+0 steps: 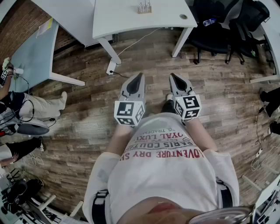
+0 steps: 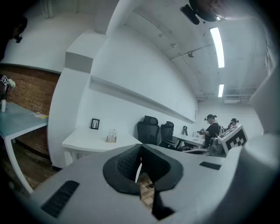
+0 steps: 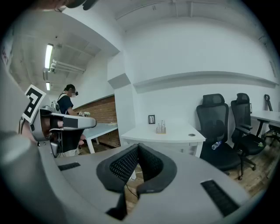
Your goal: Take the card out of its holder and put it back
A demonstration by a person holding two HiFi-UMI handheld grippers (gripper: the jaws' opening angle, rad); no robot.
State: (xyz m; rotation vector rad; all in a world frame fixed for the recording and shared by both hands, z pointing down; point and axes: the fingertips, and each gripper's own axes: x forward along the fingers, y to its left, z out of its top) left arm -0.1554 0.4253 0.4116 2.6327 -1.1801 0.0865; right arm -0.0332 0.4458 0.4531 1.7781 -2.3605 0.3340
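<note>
The card holder is a small clear stand on the white table at the far side of the room, and I cannot make out the card in it. It also shows as the holder in the left gripper view and the holder in the right gripper view, far ahead of both sets of jaws. My left gripper and right gripper are held side by side in front of the person's chest, over the wooden floor and pointing toward the table. Both are shut with nothing between their pads.
Black office chairs stand right of the table, one with a water bottle on its seat. A pale blue table and seated people are at the left. A cable runs under the white table. A small picture frame stands behind the holder.
</note>
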